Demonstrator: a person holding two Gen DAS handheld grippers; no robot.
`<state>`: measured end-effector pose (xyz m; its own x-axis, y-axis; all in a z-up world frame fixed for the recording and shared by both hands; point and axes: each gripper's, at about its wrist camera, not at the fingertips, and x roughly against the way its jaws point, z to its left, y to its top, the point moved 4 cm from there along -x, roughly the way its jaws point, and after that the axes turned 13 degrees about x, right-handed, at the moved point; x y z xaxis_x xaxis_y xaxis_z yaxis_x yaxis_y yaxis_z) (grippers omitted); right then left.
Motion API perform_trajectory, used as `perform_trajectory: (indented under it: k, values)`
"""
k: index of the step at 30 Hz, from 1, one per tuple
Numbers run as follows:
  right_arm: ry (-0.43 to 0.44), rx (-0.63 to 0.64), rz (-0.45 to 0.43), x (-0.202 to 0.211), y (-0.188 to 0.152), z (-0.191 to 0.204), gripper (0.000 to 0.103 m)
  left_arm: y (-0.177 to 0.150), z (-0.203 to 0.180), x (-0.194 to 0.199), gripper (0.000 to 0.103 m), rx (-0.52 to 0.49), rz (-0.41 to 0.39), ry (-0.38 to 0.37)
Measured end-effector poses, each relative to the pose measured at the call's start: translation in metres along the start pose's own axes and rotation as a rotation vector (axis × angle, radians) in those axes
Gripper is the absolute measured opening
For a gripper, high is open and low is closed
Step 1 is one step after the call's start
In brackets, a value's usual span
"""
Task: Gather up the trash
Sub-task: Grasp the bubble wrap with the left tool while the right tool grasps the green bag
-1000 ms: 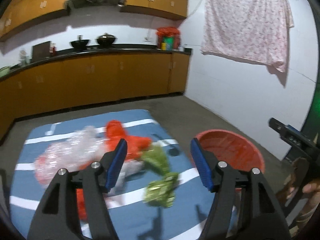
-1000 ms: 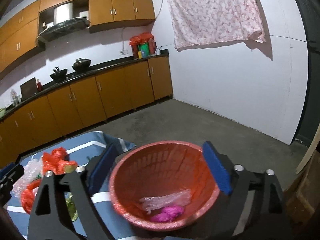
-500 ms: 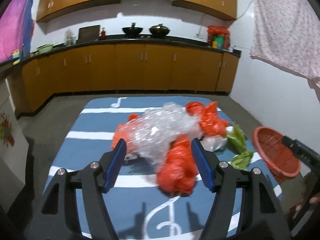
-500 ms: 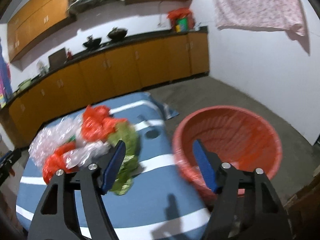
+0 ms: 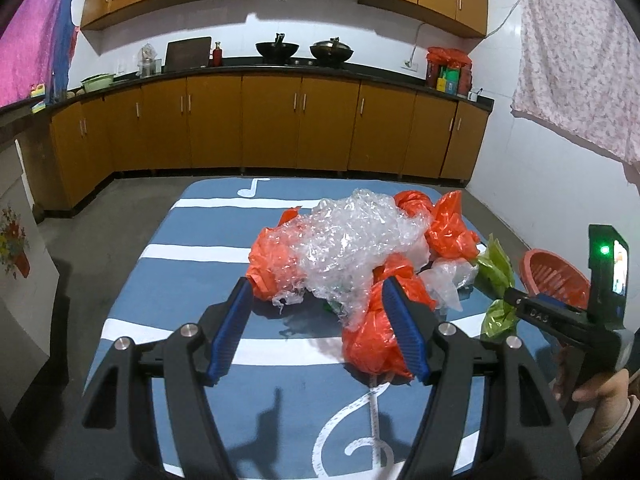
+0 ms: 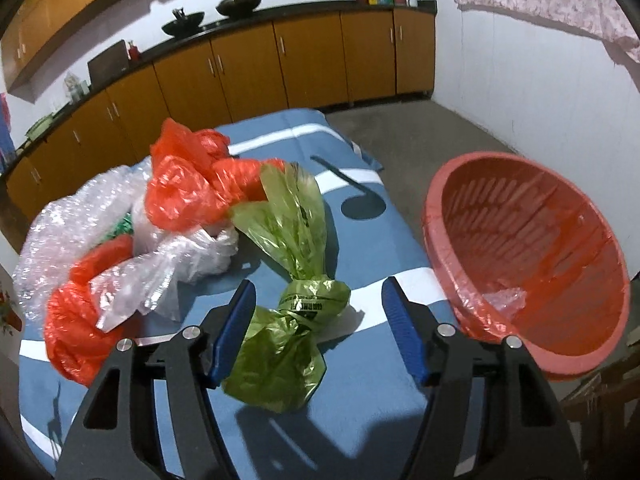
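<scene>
The right hand-held gripper [image 6: 318, 326] is held with its blue ribbed pads spread, having just narrowed from a wider gap; a knotted olive-green plastic bag [image 6: 294, 292] lies between them, and no pad is seen pressing on it. The bag is thin, glossy and crinkled, pinched at a knot in the middle, its long axis running away from the gripper toward the cabinets. To its right a round, slotted red plastic basket [image 6: 532, 256] is tipped with its mouth toward the camera, a scrap of clear film inside.

The left hand-held gripper [image 5: 318, 326] is likewise spread, with nothing clamped. Its right pad appears to brush a crumpled orange plastic bag [image 5: 370, 340], though contact cannot be confirmed. Beyond it, a bulky wad of clear bubble wrap [image 5: 352, 240] is heaped among more orange bags. All of it rests on a table covered by a blue cloth [image 5: 192, 264] with white stripes and music notes.
</scene>
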<state>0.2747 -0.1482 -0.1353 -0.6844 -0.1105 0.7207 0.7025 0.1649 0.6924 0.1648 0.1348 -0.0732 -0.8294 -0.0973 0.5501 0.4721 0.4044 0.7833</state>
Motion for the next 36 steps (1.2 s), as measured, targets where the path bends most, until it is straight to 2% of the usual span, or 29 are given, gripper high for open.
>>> perform_trajectory:
  k: [3,5,8,15,19,22,24,26,27,29,36]
  values:
    - [0.028,0.02,0.029,-0.008,-0.004,0.003,0.05,0.001,-0.002,-0.005,0.066,0.004,0.007,-0.007]
    - [0.034,0.032,0.039,-0.01,-0.007,0.003,0.036,0.004,-0.005,-0.01,0.066,0.008,0.013,-0.016]
    - [0.043,0.032,0.03,-0.006,-0.011,0.0,0.029,0.009,-0.011,-0.019,0.066,0.001,0.02,-0.022]
    - [0.053,-0.004,-0.012,0.018,-0.013,-0.017,0.027,0.026,-0.027,-0.05,0.066,-0.047,0.04,-0.004]
    - [0.059,-0.032,-0.022,0.027,-0.015,-0.027,0.027,0.028,-0.028,-0.077,0.065,-0.07,0.11,0.03]
    - [0.058,-0.039,-0.024,0.029,-0.014,-0.03,0.027,0.024,-0.024,-0.091,0.055,-0.058,0.161,0.031]
    - [0.059,-0.042,-0.024,0.03,-0.015,-0.031,0.027,0.022,-0.022,-0.096,0.043,-0.048,0.186,0.022]
    - [0.057,-0.043,-0.026,0.031,-0.016,-0.032,0.027,0.019,-0.021,-0.097,0.022,-0.046,0.203,0.001]
    - [0.056,-0.043,-0.026,0.032,-0.017,-0.031,0.027,0.019,-0.022,-0.097,0.019,-0.049,0.206,-0.009]
    - [0.056,-0.044,-0.028,0.034,-0.018,-0.032,0.027,0.018,-0.023,-0.093,0.015,-0.06,0.194,-0.024]
    - [0.058,-0.052,-0.06,0.049,-0.015,-0.035,0.027,0.028,-0.025,-0.063,0.012,-0.061,0.122,-0.057]
